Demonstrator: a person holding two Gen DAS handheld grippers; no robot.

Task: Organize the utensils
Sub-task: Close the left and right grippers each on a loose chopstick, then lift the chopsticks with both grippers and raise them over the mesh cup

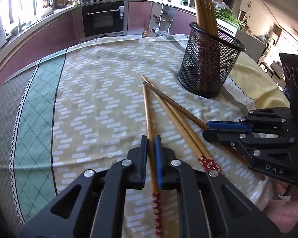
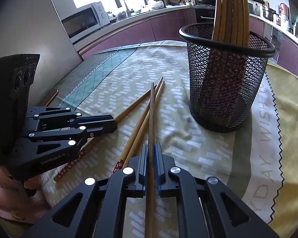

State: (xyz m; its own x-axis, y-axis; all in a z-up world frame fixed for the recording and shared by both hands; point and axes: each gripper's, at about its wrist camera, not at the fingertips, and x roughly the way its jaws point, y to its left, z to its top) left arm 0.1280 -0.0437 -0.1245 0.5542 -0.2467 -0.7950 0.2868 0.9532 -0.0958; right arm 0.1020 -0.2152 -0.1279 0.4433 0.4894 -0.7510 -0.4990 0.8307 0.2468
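Left gripper (image 1: 151,144) clamped on light bamboo chopstick (image 1: 147,107), right gripper (image 2: 151,152) clamped on darker chopstick (image 2: 152,115), both shafts pointing ahead along fingers; mesh holder (image 2: 224,79) upright on table (image 1: 89,91) ahead-right, nearer right gripper; two loose chopsticks (image 1: 176,123) between.

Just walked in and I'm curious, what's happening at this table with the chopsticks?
A person is tidying chopsticks with a handheld gripper in each hand. The left gripper is shut on a light bamboo chopstick, and the right gripper is shut on a darker brown chopstick. Two more chopsticks lie on the patterned tablecloth. The black mesh holder already stands with several chopsticks inside.
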